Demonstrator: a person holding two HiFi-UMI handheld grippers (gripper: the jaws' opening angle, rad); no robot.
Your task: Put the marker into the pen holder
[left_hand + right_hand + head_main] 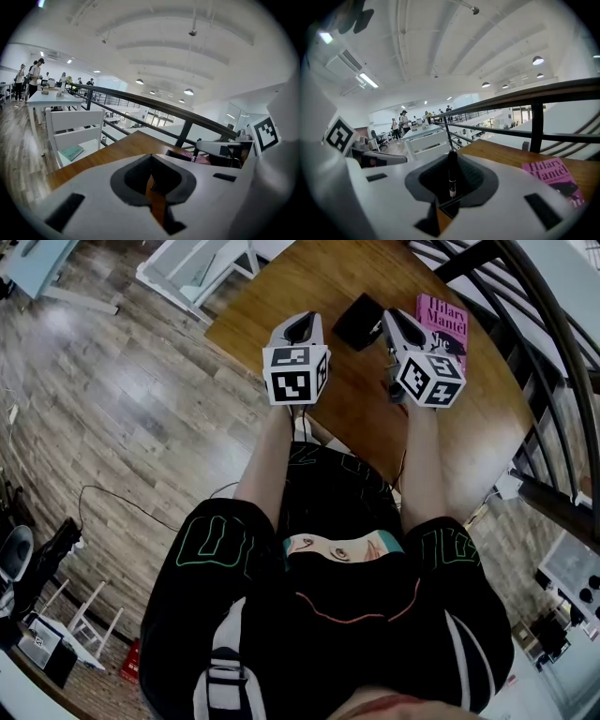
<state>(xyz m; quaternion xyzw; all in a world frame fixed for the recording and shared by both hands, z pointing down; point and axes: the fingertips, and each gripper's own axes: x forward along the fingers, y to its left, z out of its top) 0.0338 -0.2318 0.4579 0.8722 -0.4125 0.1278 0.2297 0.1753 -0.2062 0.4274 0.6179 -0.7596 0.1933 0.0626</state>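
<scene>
In the right gripper view a thin black marker stands upright between the jaws of my right gripper, which is shut on it. The head view shows that gripper over the wooden table, just right of the black pen holder. My left gripper hovers just left of the holder. Its jaws are shut with nothing between them. From the left gripper view I see the marker sticking up from the right gripper.
A pink book lies on the table behind the right gripper. A dark railing curves along the table's far and right side. A white shelf unit stands on the floor past the table's left edge.
</scene>
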